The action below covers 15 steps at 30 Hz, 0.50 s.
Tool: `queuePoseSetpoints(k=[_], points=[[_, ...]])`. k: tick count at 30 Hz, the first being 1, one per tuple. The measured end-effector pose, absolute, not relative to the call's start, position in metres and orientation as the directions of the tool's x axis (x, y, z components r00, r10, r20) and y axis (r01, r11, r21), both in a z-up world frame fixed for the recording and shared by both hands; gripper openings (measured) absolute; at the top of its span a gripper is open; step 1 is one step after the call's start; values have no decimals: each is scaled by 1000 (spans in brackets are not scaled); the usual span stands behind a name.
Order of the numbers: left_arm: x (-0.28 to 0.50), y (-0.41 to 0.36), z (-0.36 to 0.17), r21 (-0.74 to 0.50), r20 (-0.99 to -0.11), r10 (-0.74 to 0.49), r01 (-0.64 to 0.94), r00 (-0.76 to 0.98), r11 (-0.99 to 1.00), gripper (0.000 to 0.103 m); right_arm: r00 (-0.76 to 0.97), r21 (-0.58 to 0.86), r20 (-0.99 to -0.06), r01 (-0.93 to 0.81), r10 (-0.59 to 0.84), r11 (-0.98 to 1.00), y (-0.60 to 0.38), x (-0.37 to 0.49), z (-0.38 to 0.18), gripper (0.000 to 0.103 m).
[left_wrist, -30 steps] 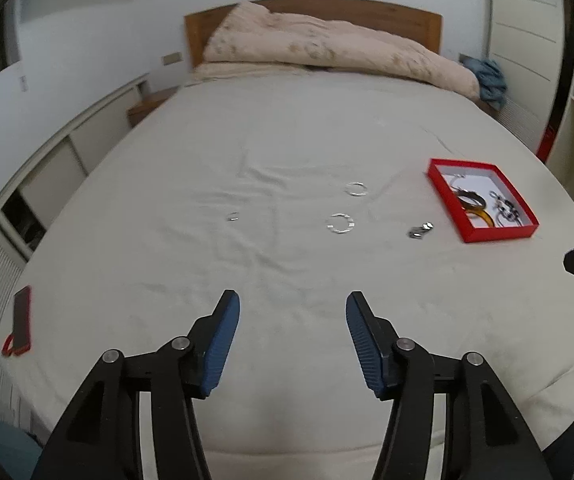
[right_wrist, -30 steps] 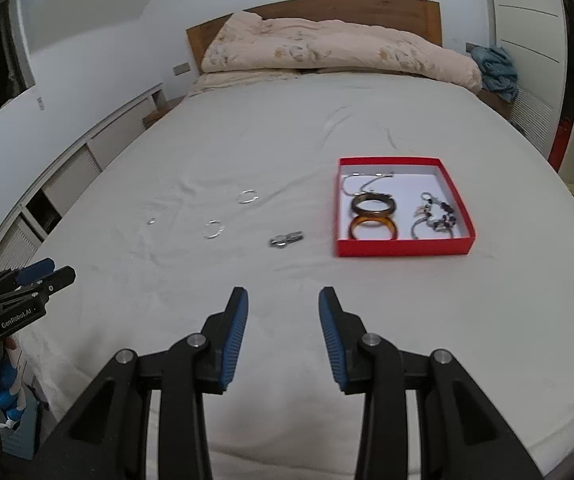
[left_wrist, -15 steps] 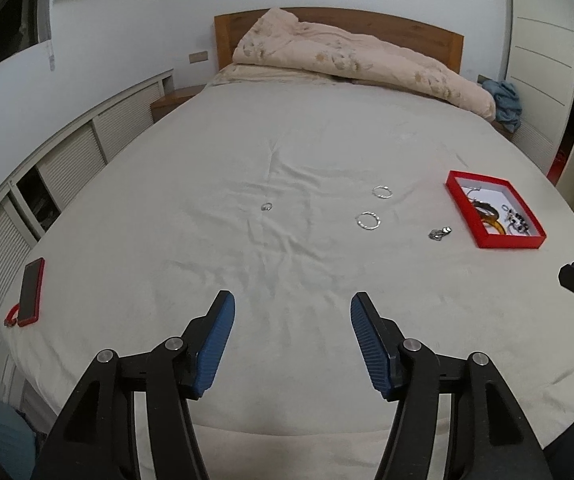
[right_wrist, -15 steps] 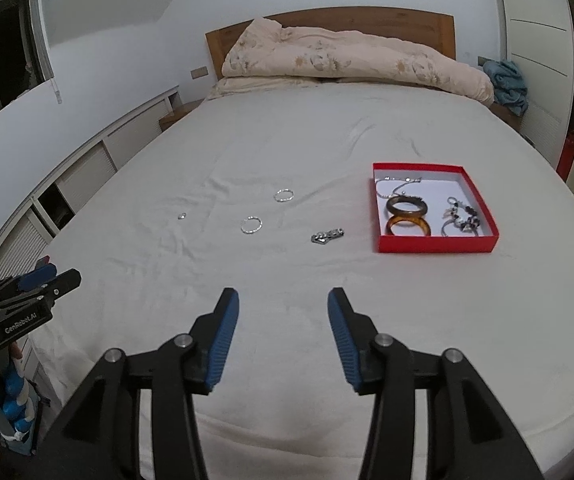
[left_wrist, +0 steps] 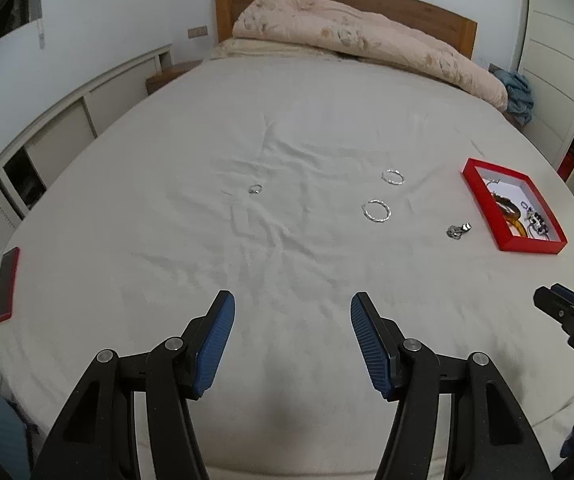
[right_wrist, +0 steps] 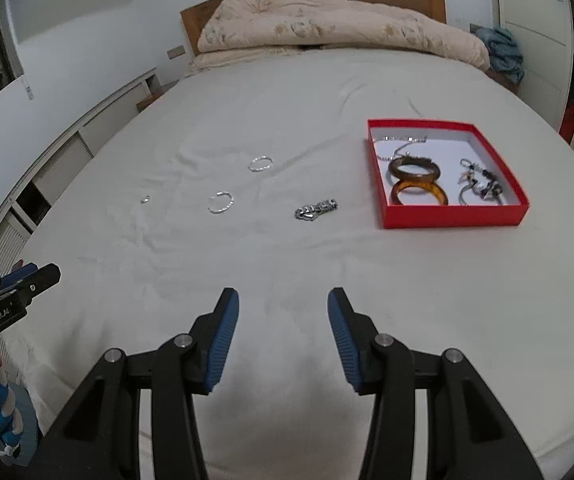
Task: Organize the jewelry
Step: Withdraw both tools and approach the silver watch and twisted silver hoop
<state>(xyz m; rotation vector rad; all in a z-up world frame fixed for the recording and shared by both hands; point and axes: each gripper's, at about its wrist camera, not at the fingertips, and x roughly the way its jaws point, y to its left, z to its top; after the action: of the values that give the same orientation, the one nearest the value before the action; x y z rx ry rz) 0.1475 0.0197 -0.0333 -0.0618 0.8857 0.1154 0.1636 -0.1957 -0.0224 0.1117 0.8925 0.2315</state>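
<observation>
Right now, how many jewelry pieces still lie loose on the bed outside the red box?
4: far hoop, near hoop, small ring leftmost, chain clump nearest the red box. Sheet folds could hide more.

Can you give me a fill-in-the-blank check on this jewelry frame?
1. The box holding the bangles is ____ in colour.
2. Loose on the bed sheet lie two silver hoops, a small ring and a ____.
3. Both grippers hold ____.

Missing: red; chain bracelet; nothing
</observation>
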Motion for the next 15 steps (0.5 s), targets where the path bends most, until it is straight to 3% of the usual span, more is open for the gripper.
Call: queuePoseSetpoints(k=[15], points=[[227,1,-96,-43,-823,-8,-48,568,998,61,548,240,-796,-101,255,966,-199,244,-83,45]])
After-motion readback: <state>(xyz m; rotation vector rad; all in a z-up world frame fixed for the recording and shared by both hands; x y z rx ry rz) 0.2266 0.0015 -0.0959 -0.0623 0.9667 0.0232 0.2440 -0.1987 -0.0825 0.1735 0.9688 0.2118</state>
